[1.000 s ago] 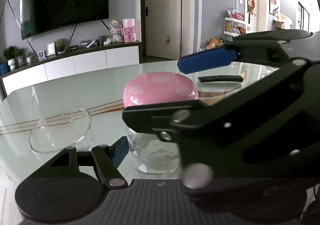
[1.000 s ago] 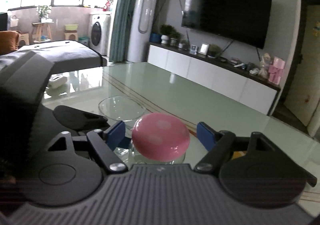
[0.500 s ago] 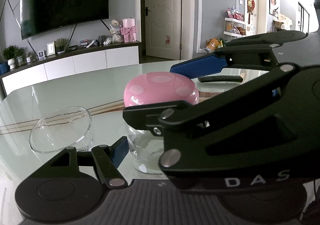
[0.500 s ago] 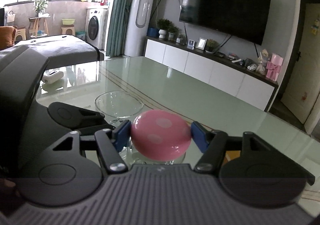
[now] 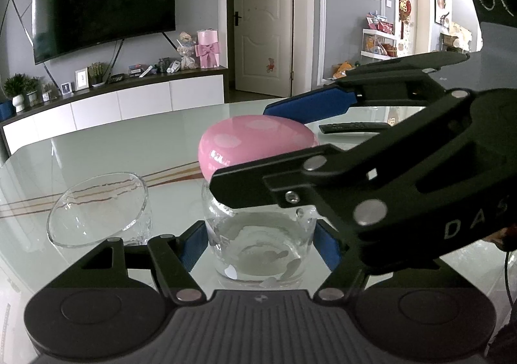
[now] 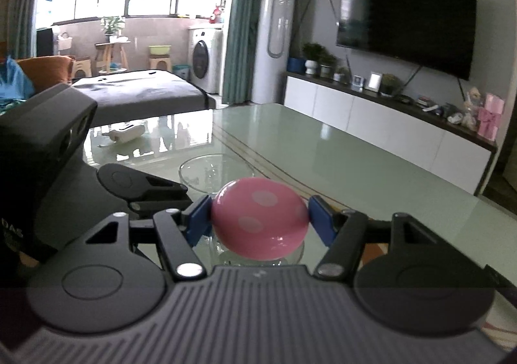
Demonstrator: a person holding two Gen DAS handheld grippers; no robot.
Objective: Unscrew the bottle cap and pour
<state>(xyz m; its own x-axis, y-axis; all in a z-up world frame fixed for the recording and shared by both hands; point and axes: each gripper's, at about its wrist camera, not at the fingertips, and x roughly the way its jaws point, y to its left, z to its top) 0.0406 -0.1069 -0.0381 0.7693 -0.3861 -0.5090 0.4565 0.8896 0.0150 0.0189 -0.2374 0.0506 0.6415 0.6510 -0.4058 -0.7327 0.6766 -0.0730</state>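
A clear glass bottle (image 5: 258, 244) with a rounded pink dotted cap (image 5: 255, 141) stands upright on the glass table (image 5: 129, 144). My left gripper (image 5: 258, 244) is shut on the bottle's body, its blue pads (image 5: 194, 242) pressed against both sides. From the right, my right gripper (image 6: 258, 218) is shut on the pink cap (image 6: 258, 218), blue pads (image 6: 198, 218) touching each side of it. In the left wrist view the right gripper's black arm (image 5: 371, 189) crosses in front of the bottle. A clear glass bowl (image 5: 97, 208) sits just left of the bottle.
A black remote (image 5: 355, 127) lies on the table behind the bottle. A white object (image 6: 126, 134) rests near the table's far left edge. The glass bowl (image 6: 213, 171) stands behind the cap in the right wrist view. A TV cabinet (image 5: 113, 102) lines the wall beyond.
The right gripper's jaws closed in from wide apart until the pads pressed on the pink cap, and it swung a little round the cap. The left gripper and bottle stayed still.
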